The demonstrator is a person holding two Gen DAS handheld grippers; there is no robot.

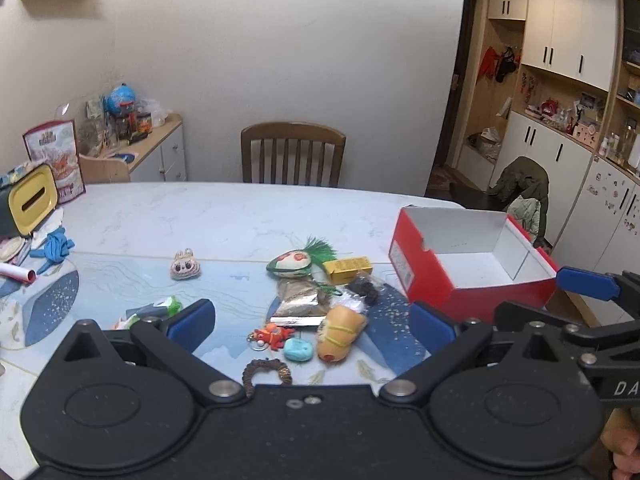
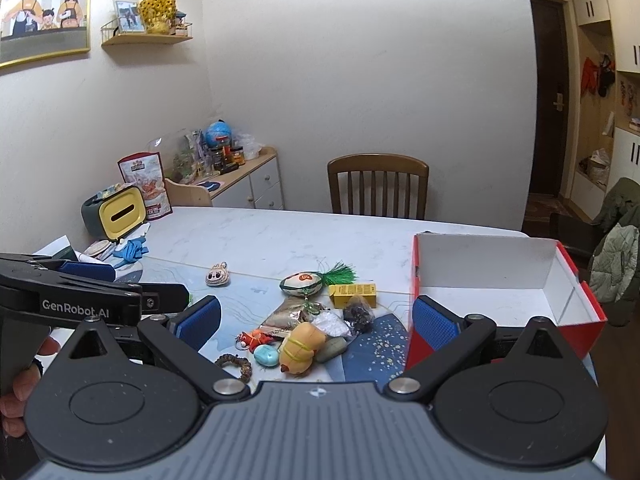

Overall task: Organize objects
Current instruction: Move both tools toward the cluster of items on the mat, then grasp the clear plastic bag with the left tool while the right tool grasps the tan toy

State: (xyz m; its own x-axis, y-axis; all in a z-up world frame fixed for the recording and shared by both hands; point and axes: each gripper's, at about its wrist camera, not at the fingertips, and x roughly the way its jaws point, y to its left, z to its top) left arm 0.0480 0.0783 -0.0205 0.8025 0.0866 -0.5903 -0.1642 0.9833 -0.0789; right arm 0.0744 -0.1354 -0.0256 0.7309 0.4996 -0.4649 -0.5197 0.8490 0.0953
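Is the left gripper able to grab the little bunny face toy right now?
Probably yes. The left gripper is open and empty, and the bunny face toy lies alone on the table, apart from the pile, with nothing in the way.

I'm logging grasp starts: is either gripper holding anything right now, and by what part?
Nothing is held. The left gripper and right gripper are both open above the toy pile, clear of the red box.

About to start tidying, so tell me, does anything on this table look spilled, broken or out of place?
Nothing looks spilled or broken. The oddity is the jumble: small toys and packets, like the hot dog toy and yellow carton, lie heaped beside the empty red box.
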